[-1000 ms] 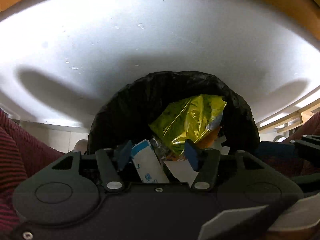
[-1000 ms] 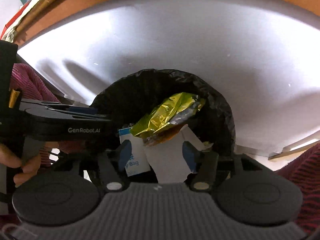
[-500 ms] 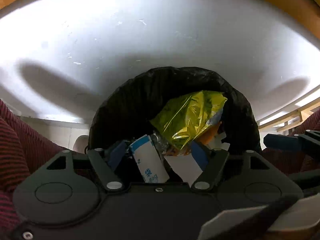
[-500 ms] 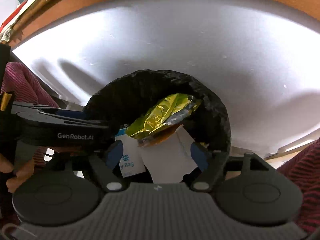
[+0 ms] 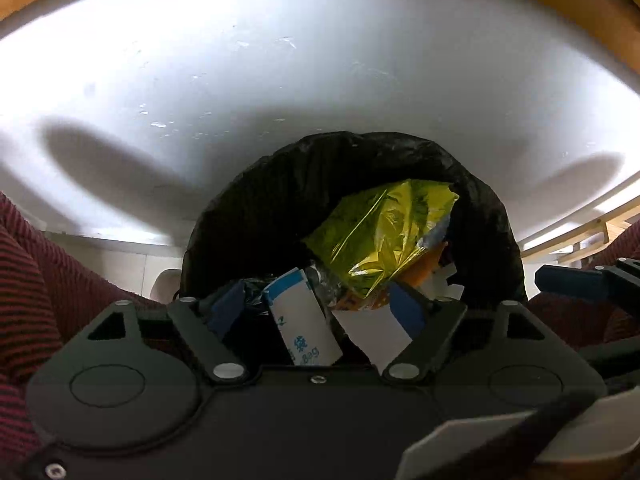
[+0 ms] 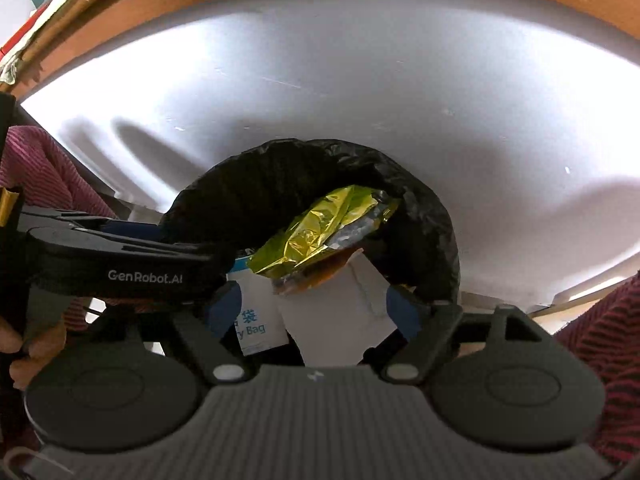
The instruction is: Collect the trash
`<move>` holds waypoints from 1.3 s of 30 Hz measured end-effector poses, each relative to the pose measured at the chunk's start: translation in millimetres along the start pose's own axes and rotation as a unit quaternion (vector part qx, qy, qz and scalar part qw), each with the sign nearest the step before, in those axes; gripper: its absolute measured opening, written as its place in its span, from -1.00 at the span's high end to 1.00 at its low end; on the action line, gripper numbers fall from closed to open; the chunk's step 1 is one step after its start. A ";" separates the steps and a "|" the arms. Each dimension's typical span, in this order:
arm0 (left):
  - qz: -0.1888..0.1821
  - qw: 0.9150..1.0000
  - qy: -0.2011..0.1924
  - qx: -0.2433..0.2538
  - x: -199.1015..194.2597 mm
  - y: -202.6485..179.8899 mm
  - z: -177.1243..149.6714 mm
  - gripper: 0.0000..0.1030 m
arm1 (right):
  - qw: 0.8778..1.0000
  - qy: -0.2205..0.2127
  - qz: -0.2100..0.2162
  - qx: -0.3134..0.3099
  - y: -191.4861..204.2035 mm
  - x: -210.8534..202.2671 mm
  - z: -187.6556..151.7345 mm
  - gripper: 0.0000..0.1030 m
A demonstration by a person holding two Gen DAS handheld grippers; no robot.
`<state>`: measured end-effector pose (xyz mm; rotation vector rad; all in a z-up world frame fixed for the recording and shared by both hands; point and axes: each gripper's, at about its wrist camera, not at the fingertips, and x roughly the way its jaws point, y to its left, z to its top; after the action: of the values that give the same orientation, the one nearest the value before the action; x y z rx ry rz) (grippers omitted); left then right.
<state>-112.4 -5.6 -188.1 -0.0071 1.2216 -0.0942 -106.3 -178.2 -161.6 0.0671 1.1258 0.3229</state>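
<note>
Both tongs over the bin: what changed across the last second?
The left tongs and right tongs have both just been opening wider over the black-lined bin; neither pinches anything. The yellow foil wrapper, blue-and-white packet and white paper lie unmoved.

White tabletop (image 5: 320,80) (wood-edged), shadowed

Lighting: bright, from overhead; the white glossy tabletop (image 5: 280,80) is washed with glare. Shadows: two soft oval patches are cast on it. The black plastic bin liner (image 6: 280,184) is rendered almost detailless. Distortion: strong fisheye bowing at every edge. Focus: fairly sharp, slightly soft.
</note>
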 end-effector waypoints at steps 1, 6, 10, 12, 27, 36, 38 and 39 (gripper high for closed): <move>0.000 1.000 0.000 0.000 0.6 -0.1 0.1 -0.54 | 1.000 0.000 0.000 0.000 -0.1 0.0 -0.2 -0.71; -0.001 1.000 -0.002 0.002 0.4 0.3 -0.6 -0.54 | 1.000 0.000 0.000 0.000 -0.1 -0.1 -0.3 -0.71; -0.002 1.000 -0.002 0.002 0.1 1.2 -0.7 -0.56 | 1.000 0.000 0.000 0.000 -0.5 -0.2 -0.6 -0.72; -0.004 1.000 -0.004 0.001 -0.7 1.5 -0.8 -0.59 | 1.000 -0.001 0.000 0.000 -0.5 -0.3 -0.7 -0.72; -0.008 1.000 -0.009 -0.005 -4.3 -0.5 -0.4 -0.68 | 1.000 0.000 0.000 0.000 -0.9 0.4 -0.7 -0.72; -0.010 1.000 -0.014 -0.004 -6.7 -0.3 -0.3 -0.80 | 1.000 0.000 0.000 0.000 -1.0 0.7 -0.6 -0.73; -0.010 1.000 -0.015 -0.005 -7.1 -0.4 -0.2 -0.81 | 1.000 0.000 0.000 0.000 -0.8 0.8 -0.6 -0.73; -0.011 1.000 -0.015 -0.005 -7.2 -0.3 -0.1 -0.84 | 1.000 0.000 -0.001 0.000 -0.8 0.9 -0.6 -0.73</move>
<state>-115.0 -5.3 -181.4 -0.0302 1.1920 -0.1078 -106.3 -178.8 -162.8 0.0653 1.1255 0.3216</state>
